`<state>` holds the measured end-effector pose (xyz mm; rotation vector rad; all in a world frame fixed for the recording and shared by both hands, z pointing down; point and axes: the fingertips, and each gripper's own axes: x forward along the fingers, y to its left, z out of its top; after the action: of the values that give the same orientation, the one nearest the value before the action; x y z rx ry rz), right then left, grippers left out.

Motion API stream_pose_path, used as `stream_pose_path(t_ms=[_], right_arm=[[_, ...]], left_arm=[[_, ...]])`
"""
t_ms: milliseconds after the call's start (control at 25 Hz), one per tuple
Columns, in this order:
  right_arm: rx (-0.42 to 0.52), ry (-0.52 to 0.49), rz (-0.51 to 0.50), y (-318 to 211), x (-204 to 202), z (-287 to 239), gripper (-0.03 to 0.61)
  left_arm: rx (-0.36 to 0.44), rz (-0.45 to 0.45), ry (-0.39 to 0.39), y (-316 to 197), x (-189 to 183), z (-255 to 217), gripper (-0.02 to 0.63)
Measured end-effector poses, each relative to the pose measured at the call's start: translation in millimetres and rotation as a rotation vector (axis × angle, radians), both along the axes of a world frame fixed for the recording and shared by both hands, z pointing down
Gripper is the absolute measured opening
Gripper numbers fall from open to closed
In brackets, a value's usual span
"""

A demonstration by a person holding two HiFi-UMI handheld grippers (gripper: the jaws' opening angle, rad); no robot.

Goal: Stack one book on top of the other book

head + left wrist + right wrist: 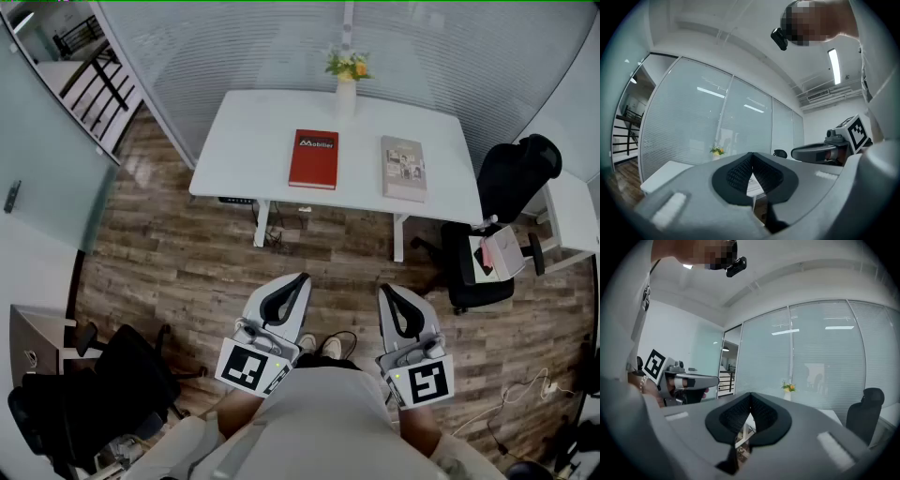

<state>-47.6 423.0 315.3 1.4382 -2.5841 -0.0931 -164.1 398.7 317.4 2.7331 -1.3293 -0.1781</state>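
A red book [313, 158] lies flat on the white table [244, 141], left of centre. To its right lies a beige book [403, 168], apart from it. Both grippers hang well short of the table, over the wooden floor near my body. My left gripper [298, 280] is shut with nothing in it; its jaws meet at the tip [750, 154]. My right gripper [387, 292] is shut and empty too, its jaws closed together [750, 394]. Each gripper points roughly level toward the table.
A vase of flowers [346, 79] stands at the table's far edge. A black office chair [497, 225] sits at the table's right end, another black chair [94, 394] at my lower left. Frosted glass walls stand behind the table. Cables [520, 394] lie on the floor at right.
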Motion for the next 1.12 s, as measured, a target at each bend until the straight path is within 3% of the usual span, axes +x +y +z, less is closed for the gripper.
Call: stream_pose_path(t_ms=[560,1120], right_arm=[[0.023,-0.047,0.045,-7,-34,0,0.005],[0.004,-0.044,0.039,-34,-45,9,0.005]], left_arm=[[-0.002,0.006,-0.005,-6,-46,5,0.002],[-0.001,0.02,0.007,-29,-52,7,0.002]])
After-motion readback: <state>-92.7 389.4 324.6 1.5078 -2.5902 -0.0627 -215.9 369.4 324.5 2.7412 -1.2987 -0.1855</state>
